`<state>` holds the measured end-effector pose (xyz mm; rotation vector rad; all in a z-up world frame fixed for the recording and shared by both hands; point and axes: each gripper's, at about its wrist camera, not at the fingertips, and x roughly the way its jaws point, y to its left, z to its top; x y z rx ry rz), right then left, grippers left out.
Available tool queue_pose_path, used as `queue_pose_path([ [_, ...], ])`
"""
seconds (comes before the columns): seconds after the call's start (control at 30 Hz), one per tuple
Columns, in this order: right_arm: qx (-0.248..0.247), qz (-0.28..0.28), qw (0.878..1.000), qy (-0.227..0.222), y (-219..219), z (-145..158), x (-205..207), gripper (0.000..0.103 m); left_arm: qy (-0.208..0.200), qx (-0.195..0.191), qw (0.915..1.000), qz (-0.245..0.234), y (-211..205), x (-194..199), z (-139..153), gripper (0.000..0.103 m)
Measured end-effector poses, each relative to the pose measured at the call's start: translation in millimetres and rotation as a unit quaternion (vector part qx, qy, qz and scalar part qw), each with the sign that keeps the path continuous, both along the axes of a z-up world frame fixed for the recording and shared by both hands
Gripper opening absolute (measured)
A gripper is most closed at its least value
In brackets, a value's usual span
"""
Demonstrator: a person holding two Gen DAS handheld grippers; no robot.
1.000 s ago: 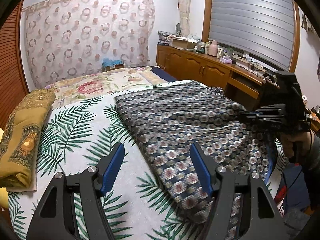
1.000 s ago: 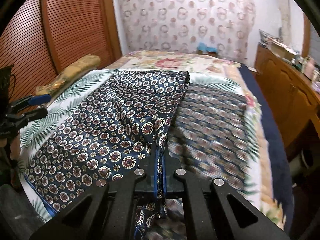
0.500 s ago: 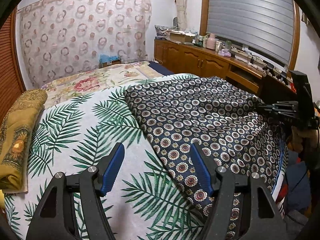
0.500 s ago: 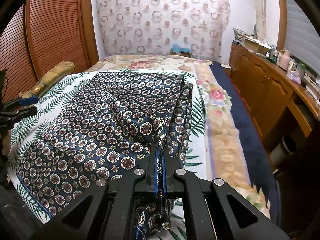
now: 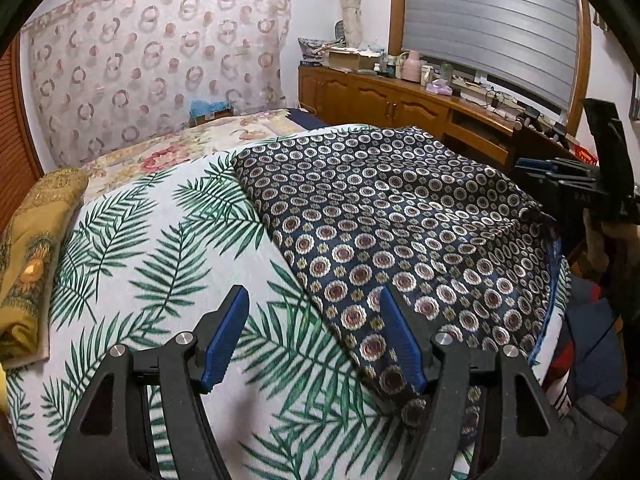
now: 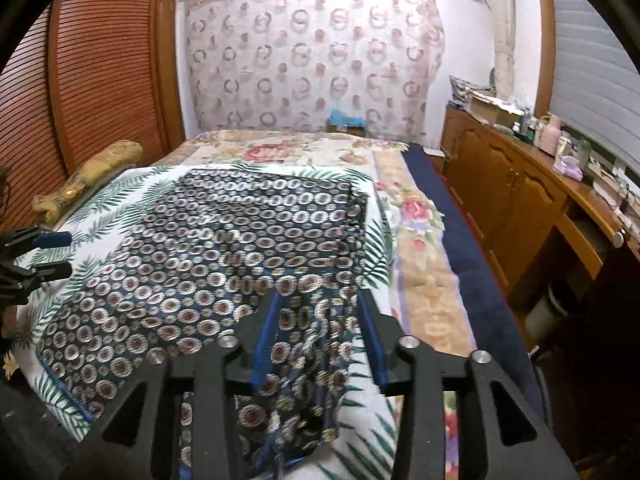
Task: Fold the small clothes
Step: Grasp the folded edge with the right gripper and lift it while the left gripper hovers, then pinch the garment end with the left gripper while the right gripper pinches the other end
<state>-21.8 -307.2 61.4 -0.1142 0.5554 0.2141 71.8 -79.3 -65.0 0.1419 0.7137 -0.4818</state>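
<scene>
Right gripper (image 6: 320, 332) opening, navy patterned cloth (image 6: 224, 240) bunched loose between its jaws; left gripper (image 5: 316, 336) wide open (empty). Could snag that corner on withdrawal, dragging the fold askew

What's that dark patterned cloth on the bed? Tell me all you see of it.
The cloth is thin navy fabric printed with rows of round cream-and-maroon medallions, with a brighter blue hem. It lies spread, slightly rumpled, over the palm-leaf sheet, its near edge hanging off the bed. The right gripper is opening with a corner still between its fingers; the open left gripper hovers over its side edge.
</scene>
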Motion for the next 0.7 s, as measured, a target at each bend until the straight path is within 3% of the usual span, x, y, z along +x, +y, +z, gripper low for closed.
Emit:
queue_pose_path([
  [0.2, 0.002, 0.022, 1.000, -0.003, 19, -4, -21, 0.057, 0.008, 0.009, 0.9999, -0.012, -4, -12, -6, 0.069],
  [0.7, -0.014, 0.080, 0.996, 0.022, 61, -22, -34, 0.059, 0.046, 0.034, 0.9975, -0.041, -10, -26, -27, 0.069],
])
